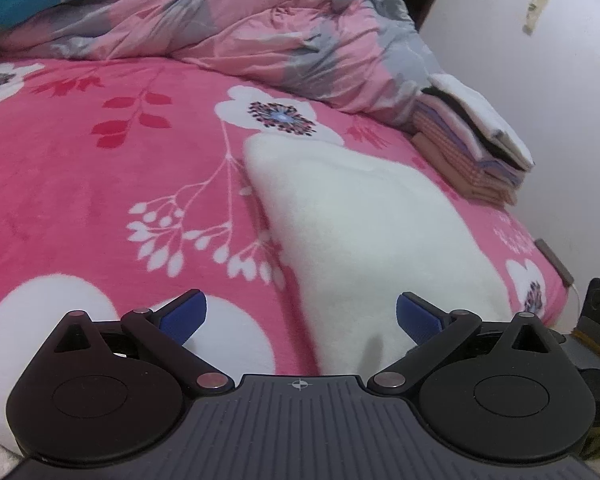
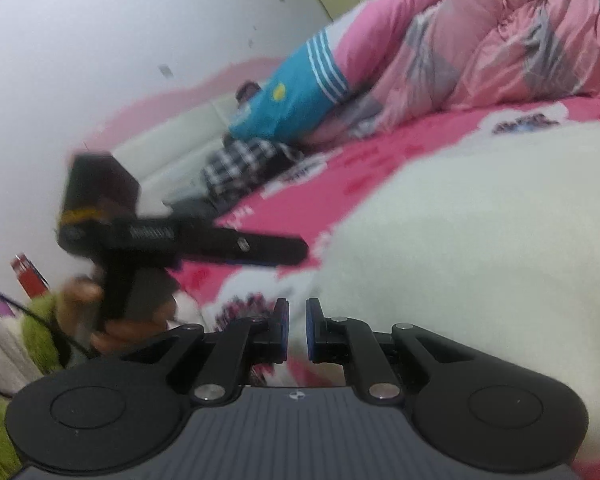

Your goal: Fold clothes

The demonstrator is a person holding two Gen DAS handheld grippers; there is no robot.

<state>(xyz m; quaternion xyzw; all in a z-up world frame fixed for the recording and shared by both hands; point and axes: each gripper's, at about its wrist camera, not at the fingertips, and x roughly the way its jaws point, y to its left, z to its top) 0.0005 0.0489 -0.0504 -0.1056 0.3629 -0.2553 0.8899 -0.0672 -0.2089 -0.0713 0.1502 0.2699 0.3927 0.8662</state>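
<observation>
A white fleecy garment lies spread on the pink flowered bed cover. In the left wrist view its near edge sits just ahead of my left gripper, which is open, wide and holds nothing. In the right wrist view the same white garment fills the right half. My right gripper hovers at its left edge, the blue pads drawn almost together with only a thin slit and nothing visibly held. A hand holds the left gripper to the left, blurred.
A stack of folded clothes sits at the bed's right edge by the white wall. A crumpled pink and grey quilt lies at the back. A blue striped garment and a checked one lie near it.
</observation>
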